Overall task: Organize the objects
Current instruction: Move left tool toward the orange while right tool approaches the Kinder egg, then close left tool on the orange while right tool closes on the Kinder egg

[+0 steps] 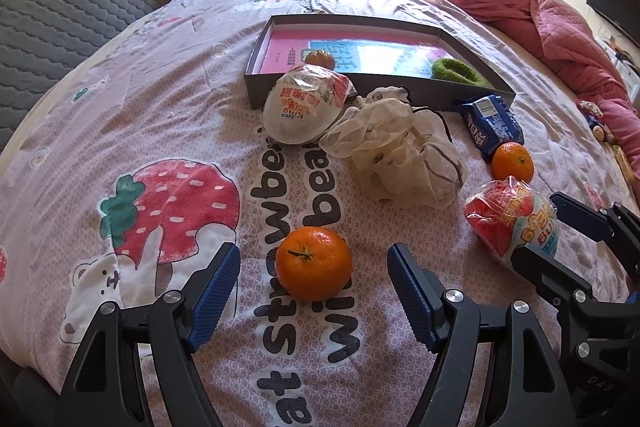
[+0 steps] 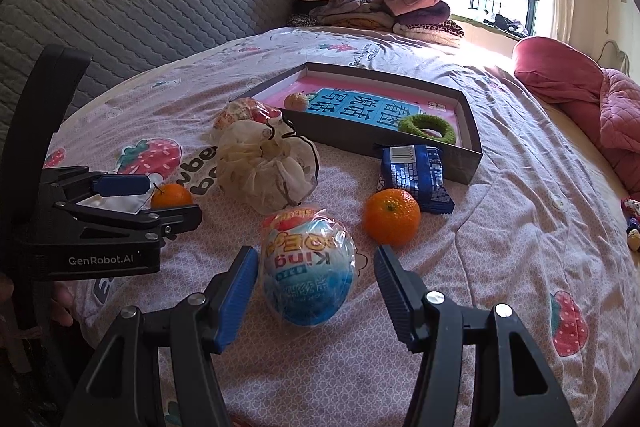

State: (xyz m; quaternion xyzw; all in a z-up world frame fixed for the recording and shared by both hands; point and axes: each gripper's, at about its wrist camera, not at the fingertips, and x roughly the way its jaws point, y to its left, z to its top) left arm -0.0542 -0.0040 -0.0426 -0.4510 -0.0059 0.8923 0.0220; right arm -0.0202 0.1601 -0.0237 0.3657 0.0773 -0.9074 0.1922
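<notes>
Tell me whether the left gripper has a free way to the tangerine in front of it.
Probably yes. The left gripper is open, its fingers either side of the tangerine, apart from it. Nothing lies between; the mesh bag sits farther back on the bed.

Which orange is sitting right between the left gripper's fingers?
The orange on the bedsheet's black lettering, between the open left hand-held gripper fingers. Another orange sits beside the blue packet; a third lies in the box.
</notes>
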